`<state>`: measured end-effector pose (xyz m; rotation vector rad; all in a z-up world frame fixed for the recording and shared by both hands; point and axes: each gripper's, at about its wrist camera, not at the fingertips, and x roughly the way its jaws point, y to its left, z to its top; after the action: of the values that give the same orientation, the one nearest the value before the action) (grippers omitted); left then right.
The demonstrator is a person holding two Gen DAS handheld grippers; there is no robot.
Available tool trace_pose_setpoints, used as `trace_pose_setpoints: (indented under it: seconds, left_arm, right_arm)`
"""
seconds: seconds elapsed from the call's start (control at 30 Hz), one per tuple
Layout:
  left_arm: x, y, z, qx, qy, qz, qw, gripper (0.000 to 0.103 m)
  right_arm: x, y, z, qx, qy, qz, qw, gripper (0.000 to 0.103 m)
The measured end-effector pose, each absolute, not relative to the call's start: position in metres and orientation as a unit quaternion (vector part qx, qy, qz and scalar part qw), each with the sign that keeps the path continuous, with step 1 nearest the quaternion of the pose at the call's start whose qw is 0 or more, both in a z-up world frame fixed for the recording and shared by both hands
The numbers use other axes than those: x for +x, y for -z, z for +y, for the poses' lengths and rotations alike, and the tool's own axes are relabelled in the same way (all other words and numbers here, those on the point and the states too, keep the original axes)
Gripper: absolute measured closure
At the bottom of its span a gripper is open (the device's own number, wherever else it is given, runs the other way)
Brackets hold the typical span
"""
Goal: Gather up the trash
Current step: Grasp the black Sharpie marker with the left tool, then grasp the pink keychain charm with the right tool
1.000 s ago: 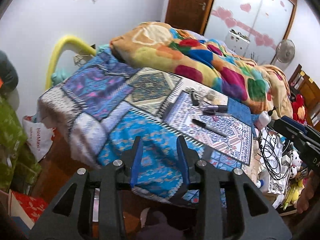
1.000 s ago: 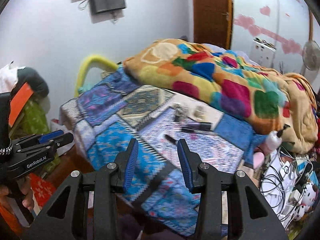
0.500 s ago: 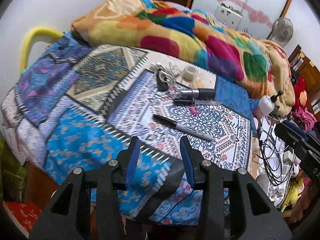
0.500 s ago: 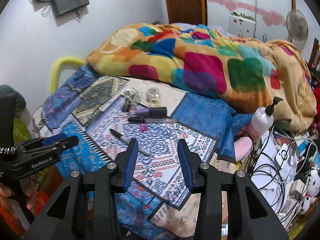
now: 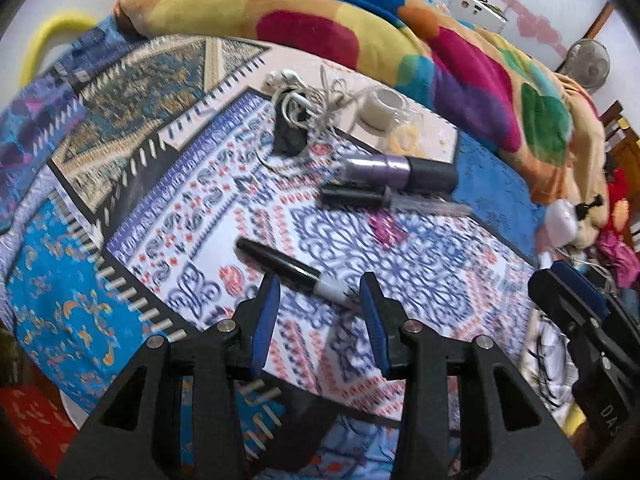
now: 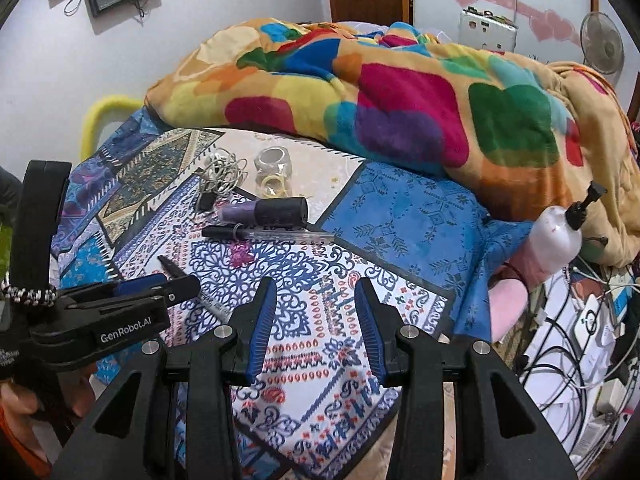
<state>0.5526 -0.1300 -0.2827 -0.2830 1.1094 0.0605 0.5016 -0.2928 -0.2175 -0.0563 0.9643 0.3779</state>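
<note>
On the patterned bedsheet (image 5: 132, 224) lie a black marker (image 5: 292, 270), a purple and black tube (image 5: 400, 170), a clear pen with a black cap (image 5: 380, 199), a tangle of white earphone cable (image 5: 304, 100) and a tape roll (image 5: 382, 110). My left gripper (image 5: 318, 286) is open and empty, just above the marker's white tip. My right gripper (image 6: 314, 292) is open and empty over the sheet, nearer than the pen (image 6: 268, 234) and tube (image 6: 268, 210). The left gripper (image 6: 120, 304) shows at the left of the right wrist view.
A crumpled multicoloured blanket (image 6: 400, 100) fills the back of the bed. A white pump bottle (image 6: 560, 236) stands at the bed's right edge. Cables and chargers (image 6: 580, 320) lie on the floor to the right. A yellow tube (image 6: 100, 116) sits by the wall.
Both grippers have moved forward and lower over the bed. The marker now lies right at the left gripper's fingertips. Both stay open.
</note>
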Motion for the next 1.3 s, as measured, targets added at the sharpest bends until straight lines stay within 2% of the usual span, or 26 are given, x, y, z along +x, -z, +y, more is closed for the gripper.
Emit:
trace_pose_setpoints:
  seconds: [0.13,0.2,0.27,0.33,0.7,0.8,0.83,0.9,1.1,1.3]
  left_arm:
    - [0.555,0.289,-0.128,-0.131,-0.03,0.52,0.843,0.062]
    - [0.555,0.29,-0.127,-0.117,-0.032,0.514,0.849,0.069]
    - [0.554,0.291,-0.126,-0.106,-0.017,0.51,0.853,0.087]
    - [0.552,0.292,-0.121,-0.098,-0.004,0.509,0.855,0.092]
    - [0.546,0.293,-0.081,-0.129,0.006,0.503,0.854,0.092]
    - [0.545,0.293,-0.084,-0.117,0.007,0.501,0.857,0.092]
    - [0.545,0.293,-0.085,-0.113,0.01,0.501,0.858,0.092]
    - [0.545,0.293,-0.085,-0.12,0.023,0.503,0.855,0.092]
    - [0.543,0.289,-0.087,-0.127,0.038,0.506,0.852,0.092]
    - [0.538,0.27,-0.089,-0.123,0.041,0.494,0.86,0.092]
  right_arm:
    - [0.51,0.225,-0.287,-0.028,-0.194,0.459,0.867,0.066]
    - [0.513,0.228,-0.282,-0.032,-0.201,0.459,0.865,0.066]
    - [0.516,0.233,-0.274,-0.036,-0.216,0.461,0.86,0.066]
    - [0.519,0.238,-0.264,-0.038,-0.232,0.465,0.853,0.066]
    - [0.531,0.269,-0.218,-0.073,-0.254,0.479,0.837,0.066]
    - [0.525,0.271,-0.212,-0.107,-0.233,0.462,0.849,0.073]
    - [0.524,0.272,-0.209,-0.118,-0.231,0.457,0.851,0.079]
    - [0.523,0.271,-0.207,-0.132,-0.229,0.452,0.852,0.082]
    - [0.536,0.263,-0.219,-0.065,-0.252,0.481,0.837,0.083]
    - [0.535,0.23,-0.232,-0.041,-0.231,0.461,0.856,0.083]
